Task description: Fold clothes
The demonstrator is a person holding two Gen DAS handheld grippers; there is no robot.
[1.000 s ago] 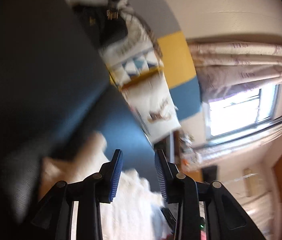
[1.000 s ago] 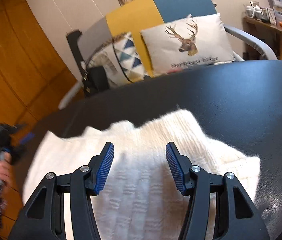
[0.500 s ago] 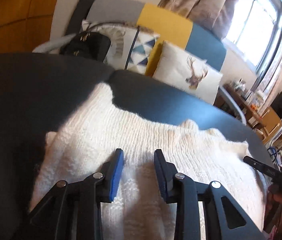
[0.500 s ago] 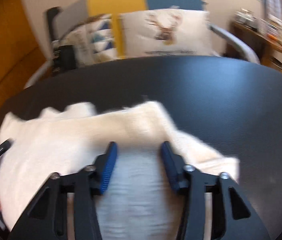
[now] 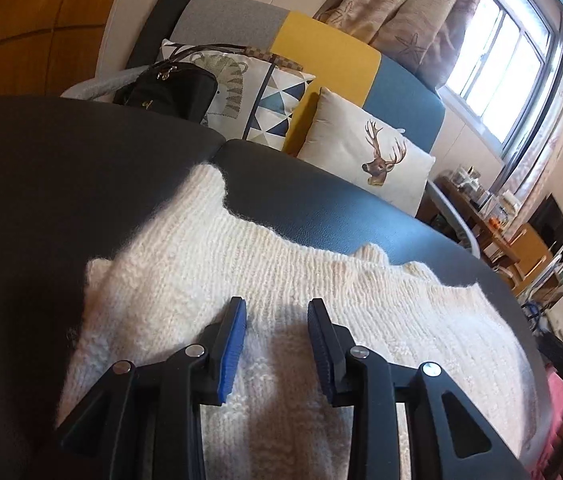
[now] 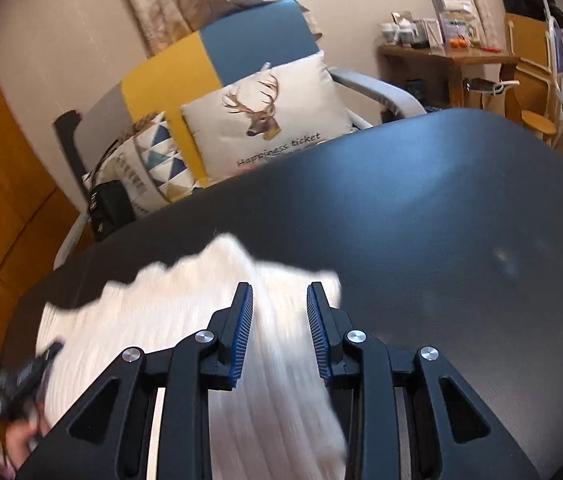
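Cream knit sweater (image 5: 265, 280) lies spread on the dark padded counter (image 5: 81, 168), its ragged far edge running across the surface, one corner reaching toward the seam between the two dark cushions. Left hand-held gripper (image 5: 277, 328) hangs over the near part of the knit, pointing down at a slant; jaws part open, blue pads with a gap between them, knit visible through the gap. Whether the fingertips touch the wool, cannot tell; nothing seems pinched. Right hand-held gripper (image 6: 279, 312) sits over the sweater (image 6: 185, 328) near its right-hand edge, jaws likewise part open, white knit showing between the pads; this view is motion-blurred, so contact and any grip cannot be made out. In the right wrist view the left gripper (image 6: 17, 376) shows at the lower left edge, blurred, with a bit of the person's hand (image 6: 21, 440) below it. Behind the counter: armchair (image 5: 321, 52) in grey, yellow and blue panels, carrying a deer-print cushion (image 5: 369, 160), a triangle-pattern cushion (image 5: 269, 100) and a black bag (image 5: 169, 88). Curtained window (image 5: 501, 52) at upper right; wooden side table (image 6: 441, 60) with small clutter beside the armchair.
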